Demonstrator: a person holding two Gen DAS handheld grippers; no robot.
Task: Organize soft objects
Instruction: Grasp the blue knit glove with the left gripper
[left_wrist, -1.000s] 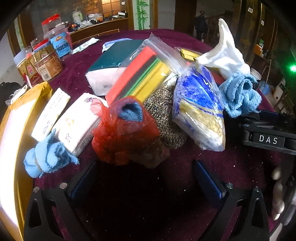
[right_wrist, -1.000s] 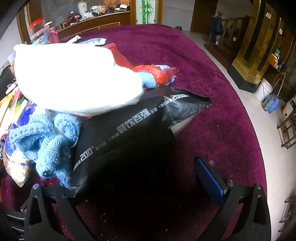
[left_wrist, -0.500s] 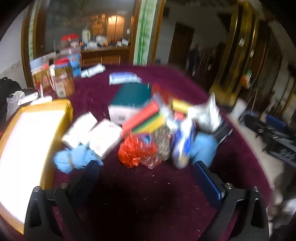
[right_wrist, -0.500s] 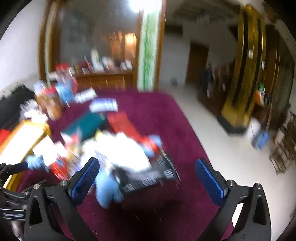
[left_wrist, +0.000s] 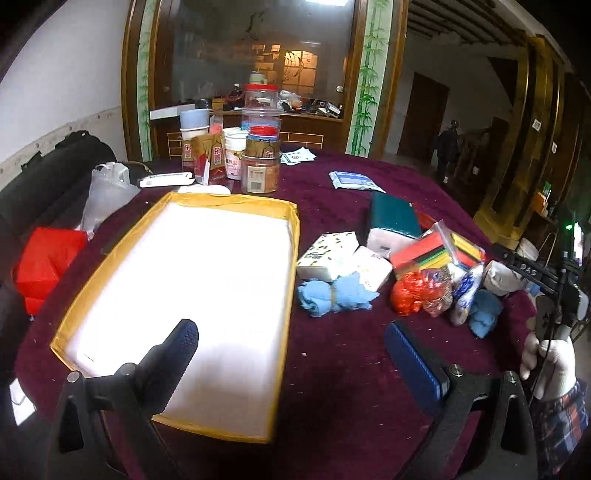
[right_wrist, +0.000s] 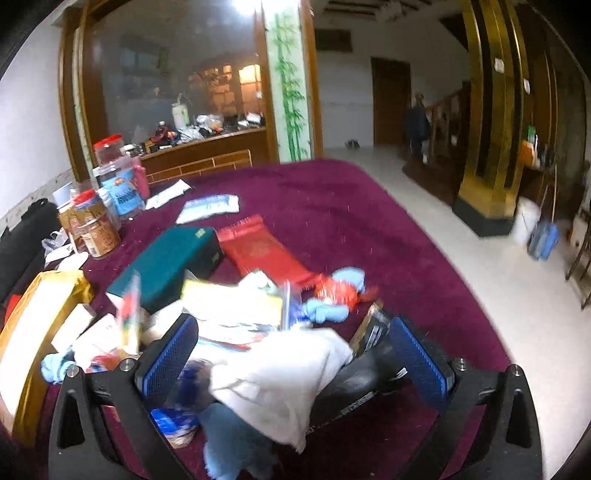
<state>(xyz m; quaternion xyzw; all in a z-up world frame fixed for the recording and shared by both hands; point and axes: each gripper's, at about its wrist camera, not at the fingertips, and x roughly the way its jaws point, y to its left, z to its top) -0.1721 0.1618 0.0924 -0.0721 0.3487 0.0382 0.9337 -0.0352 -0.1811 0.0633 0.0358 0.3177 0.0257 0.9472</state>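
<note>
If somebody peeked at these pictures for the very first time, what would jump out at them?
The big yellow-rimmed tray with its bright white bottom, lying on the dark red tablecloth at the left, catches the eye first. Right of it sits a colourful heap of soft things: a blue cloth, a red crinkly bag and tissue packs. Close to the right tongs, a white cloth tops the pile.

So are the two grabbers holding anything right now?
No. The left gripper is open over the table's edge, and the right gripper is open above the white cloth, not pinching it.
</note>
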